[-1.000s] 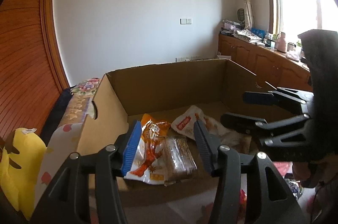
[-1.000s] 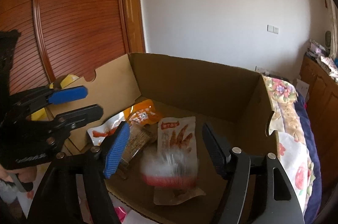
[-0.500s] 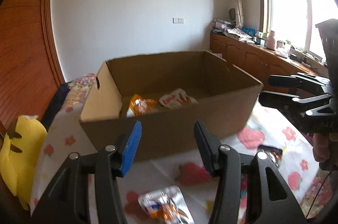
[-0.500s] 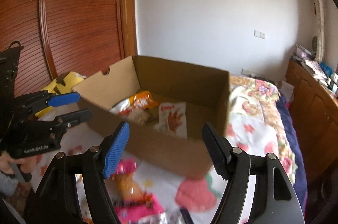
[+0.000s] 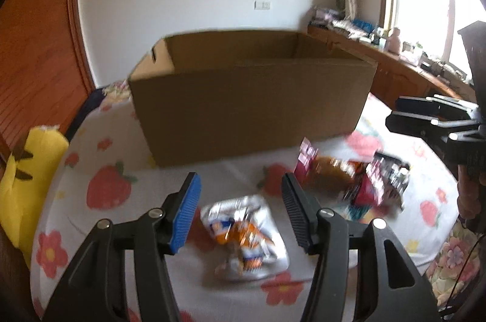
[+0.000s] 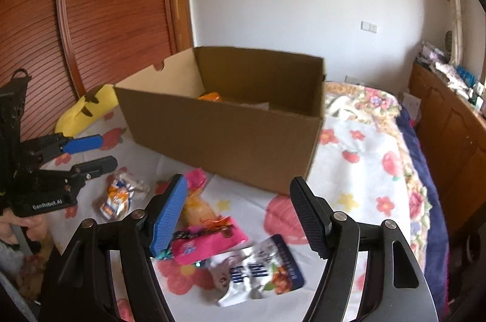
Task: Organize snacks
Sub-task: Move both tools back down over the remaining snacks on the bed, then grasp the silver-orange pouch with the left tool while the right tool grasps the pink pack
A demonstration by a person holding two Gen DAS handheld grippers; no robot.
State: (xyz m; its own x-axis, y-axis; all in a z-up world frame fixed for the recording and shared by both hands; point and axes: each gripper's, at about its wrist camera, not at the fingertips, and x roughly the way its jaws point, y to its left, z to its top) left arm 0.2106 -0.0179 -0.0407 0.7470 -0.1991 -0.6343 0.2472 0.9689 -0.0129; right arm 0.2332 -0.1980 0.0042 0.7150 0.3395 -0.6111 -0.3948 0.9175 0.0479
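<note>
Above loose snack packets (image 6: 209, 234), both grippers empty, spread.

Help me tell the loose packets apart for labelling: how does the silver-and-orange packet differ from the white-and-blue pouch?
The silver-and-orange packet is crumpled and bulging; the white-and-blue pouch lies flatter. The silver-and-orange packet sits under the open left tongs; the white-and-blue pouch sits under the open right tongs, beside pink packets. Both lie on the floral sheet, outside the cardboard box.
</note>
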